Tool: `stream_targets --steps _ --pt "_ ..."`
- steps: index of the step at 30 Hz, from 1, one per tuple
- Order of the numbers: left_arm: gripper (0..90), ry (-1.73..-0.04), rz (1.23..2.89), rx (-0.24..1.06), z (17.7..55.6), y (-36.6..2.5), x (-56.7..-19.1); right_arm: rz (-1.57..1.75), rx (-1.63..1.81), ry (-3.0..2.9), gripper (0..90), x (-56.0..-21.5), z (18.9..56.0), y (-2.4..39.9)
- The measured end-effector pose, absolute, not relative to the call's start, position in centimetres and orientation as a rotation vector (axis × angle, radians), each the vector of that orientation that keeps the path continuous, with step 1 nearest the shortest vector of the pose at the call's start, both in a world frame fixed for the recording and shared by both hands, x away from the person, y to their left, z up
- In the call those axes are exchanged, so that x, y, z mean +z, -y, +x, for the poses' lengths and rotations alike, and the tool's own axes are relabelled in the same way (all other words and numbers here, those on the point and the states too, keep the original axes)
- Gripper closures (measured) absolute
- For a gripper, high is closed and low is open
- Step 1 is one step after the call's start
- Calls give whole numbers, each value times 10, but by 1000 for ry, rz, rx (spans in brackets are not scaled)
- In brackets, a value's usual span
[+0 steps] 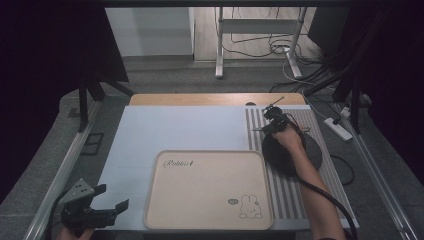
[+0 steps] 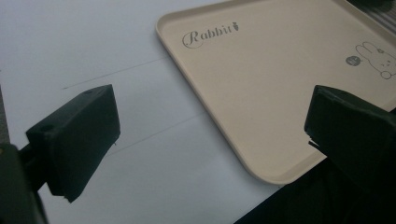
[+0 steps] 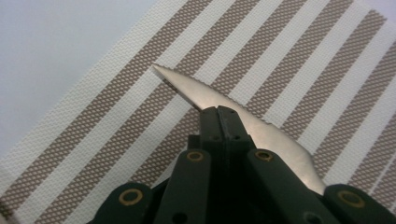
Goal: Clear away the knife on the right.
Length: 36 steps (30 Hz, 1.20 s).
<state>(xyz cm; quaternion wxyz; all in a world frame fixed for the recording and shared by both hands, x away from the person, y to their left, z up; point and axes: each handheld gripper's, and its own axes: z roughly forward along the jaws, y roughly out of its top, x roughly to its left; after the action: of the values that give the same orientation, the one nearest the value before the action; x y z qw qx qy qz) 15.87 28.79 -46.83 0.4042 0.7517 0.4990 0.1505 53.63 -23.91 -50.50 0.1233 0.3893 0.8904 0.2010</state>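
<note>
The right hand-held gripper [image 1: 270, 124] was over the striped placemat [image 1: 295, 190] near the far right corner of the tabletop [image 1: 175, 130], its jaws clamped tight on a table knife [image 3: 219, 100]. In the right gripper view the serrated blade passed crosswise between the closed jaw tips, its pointed end sticking out to one side and the wider part running out the other side, low above the brown and white stripes of the placemat. Whether the blade touched the mat could not be told. In the high view the knife [image 1: 260, 129] showed as a thin bar jutting from the jaws toward the middle of the tabletop, and a dark round plate [image 1: 312, 152] lay on the placemat just beneath the person's right forearm.

The left hand-held gripper [image 1: 107, 197] hung at the near left corner of the tabletop with its jaws spread wide and nothing between them. It was just beside the near left corner of the beige tray [image 1: 207, 190], which sat at the near edge and bore a rabbit print.
</note>
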Motion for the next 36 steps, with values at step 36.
stream_targets --steps 36 --pt "38 -1258 1900 381 159 -288 -468 1468 621 -2316 670 -486 565 326"
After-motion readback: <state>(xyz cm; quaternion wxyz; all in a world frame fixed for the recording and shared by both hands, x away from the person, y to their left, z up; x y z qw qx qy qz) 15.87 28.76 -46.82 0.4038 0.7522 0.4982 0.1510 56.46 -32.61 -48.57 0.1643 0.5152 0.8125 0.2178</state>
